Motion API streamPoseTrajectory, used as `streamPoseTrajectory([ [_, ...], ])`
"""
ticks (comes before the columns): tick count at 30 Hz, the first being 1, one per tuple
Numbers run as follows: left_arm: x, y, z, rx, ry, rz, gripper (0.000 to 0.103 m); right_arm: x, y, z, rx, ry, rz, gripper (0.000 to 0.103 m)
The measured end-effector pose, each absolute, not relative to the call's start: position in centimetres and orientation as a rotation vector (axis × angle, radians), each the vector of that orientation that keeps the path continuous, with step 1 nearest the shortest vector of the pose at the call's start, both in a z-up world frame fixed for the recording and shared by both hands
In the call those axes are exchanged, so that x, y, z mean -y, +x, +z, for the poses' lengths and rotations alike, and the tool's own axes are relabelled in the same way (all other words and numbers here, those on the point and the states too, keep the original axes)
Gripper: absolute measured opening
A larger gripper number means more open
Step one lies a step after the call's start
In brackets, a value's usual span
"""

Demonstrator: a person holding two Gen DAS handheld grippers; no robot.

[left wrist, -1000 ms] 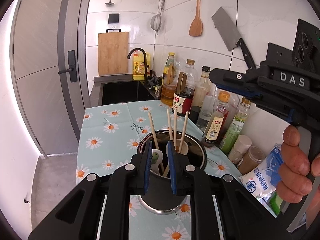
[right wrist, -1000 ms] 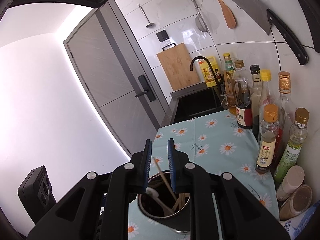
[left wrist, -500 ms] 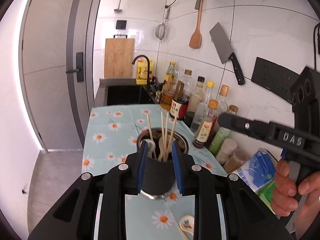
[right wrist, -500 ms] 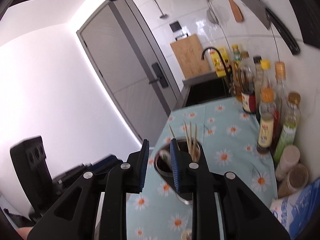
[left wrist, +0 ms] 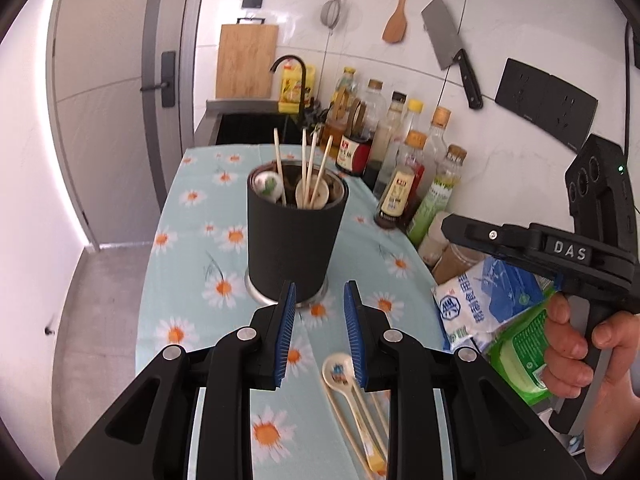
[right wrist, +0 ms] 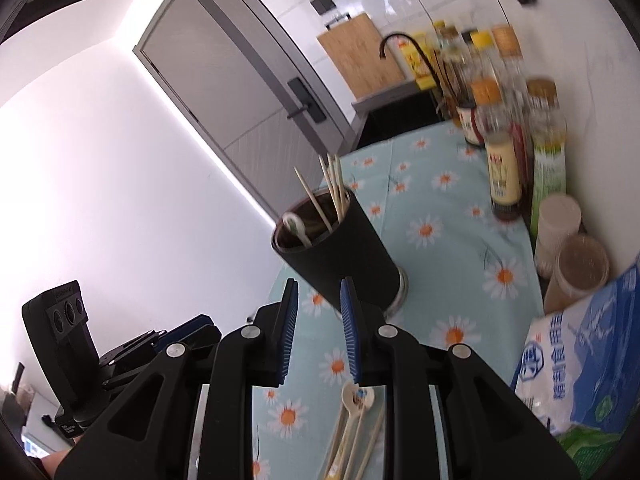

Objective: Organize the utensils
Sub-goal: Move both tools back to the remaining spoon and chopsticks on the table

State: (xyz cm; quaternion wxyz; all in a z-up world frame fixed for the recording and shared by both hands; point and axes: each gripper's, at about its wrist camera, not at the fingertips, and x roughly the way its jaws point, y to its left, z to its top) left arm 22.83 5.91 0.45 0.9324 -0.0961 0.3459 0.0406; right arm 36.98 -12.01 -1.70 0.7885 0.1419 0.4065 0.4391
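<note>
**Loose spoon and chopsticks lie just under our grippers**

On the desk (left wrist: 192,280) the holder (left wrist: 294,236) stands ahead. The spoon (left wrist: 340,372) and chopsticks (left wrist: 352,440) point toward it, nearest our right hand-held gripper (right wrist: 316,332); the left hand-held gripper (left wrist: 320,332) too is released, empty.

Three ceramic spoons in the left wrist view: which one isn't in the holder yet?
The spoon lying flat on the daisy cloth beside loose chopsticks, just below the left claw. The other two stand bowl-up inside the black holder.
</note>
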Motion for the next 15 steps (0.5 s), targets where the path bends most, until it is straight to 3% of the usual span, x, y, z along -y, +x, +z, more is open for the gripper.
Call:
streamPoseTrajectory([
  [15,-6.8,19.6,-6.2,-0.916,-0.361,0.100,0.024,9.6,35.8,-9.4,-1.213,0.224,0.865,0.024],
])
